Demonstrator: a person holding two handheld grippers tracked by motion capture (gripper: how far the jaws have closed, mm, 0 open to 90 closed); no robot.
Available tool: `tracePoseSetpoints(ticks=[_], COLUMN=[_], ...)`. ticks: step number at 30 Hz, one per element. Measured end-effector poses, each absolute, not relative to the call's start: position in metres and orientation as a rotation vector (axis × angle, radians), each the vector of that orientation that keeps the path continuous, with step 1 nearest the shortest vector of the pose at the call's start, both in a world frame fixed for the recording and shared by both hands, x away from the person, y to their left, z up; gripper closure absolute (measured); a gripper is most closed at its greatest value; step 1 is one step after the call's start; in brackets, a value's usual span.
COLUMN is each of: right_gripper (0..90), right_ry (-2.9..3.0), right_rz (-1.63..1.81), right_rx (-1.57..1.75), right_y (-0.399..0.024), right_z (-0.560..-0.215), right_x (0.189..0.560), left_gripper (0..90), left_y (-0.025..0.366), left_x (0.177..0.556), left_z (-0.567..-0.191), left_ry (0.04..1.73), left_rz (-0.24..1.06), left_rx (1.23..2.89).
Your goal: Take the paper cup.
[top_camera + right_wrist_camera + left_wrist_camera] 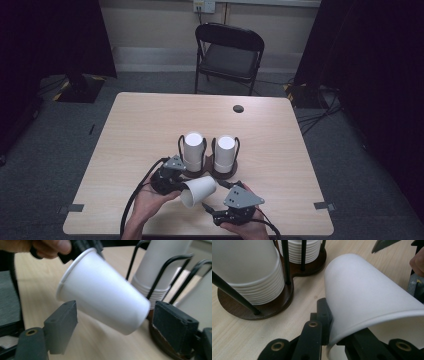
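While the paper cup lies tilted on its side just above the counter, at about six o'clock from the two-post cup holder, I have its rim pinched in my left tongs, one jaw inside the lip and one outside. My right tongs stand spread, one jaw on either side of the cup's base, neither pad touching it. I judge this to be a handover in mid-step: one cup is out, ready to pass across. Next I need to bring the right jaws in squarely on the cup's lower wall, gently so it won't crush, before the left lets go. Both cup stacks stand at twelve o'clock, just beyond.
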State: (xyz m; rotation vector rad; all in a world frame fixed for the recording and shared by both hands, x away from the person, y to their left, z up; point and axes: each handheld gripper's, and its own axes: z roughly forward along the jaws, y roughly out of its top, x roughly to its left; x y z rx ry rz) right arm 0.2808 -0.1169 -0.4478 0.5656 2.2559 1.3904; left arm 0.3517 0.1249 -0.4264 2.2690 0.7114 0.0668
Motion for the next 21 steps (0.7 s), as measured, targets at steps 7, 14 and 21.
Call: tracePoseSetpoints(ticks=[7,14,21], right_gripper=[14.7,14.8,12.3], right_ry=[2.284,2.299,2.311], right_rz=[1.305,1.191,1.116], right_rx=[0.493,0.385,0.315], right_y=[-0.110,-0.102,-0.093], right_z=[-0.449,-0.454,-0.456], right_x=[0.280,0.280,0.283], left_gripper=[86.3,86.2,86.2], left_y=[0.122,0.116,0.112], left_x=[0.353,0.354,0.355], left_z=[-0.421,-0.421,-0.419], left_ry=[0.707,0.663,0.673], left_rz=[0.059,0.011,0.000], left_rx=[2.305,2.357,2.385])
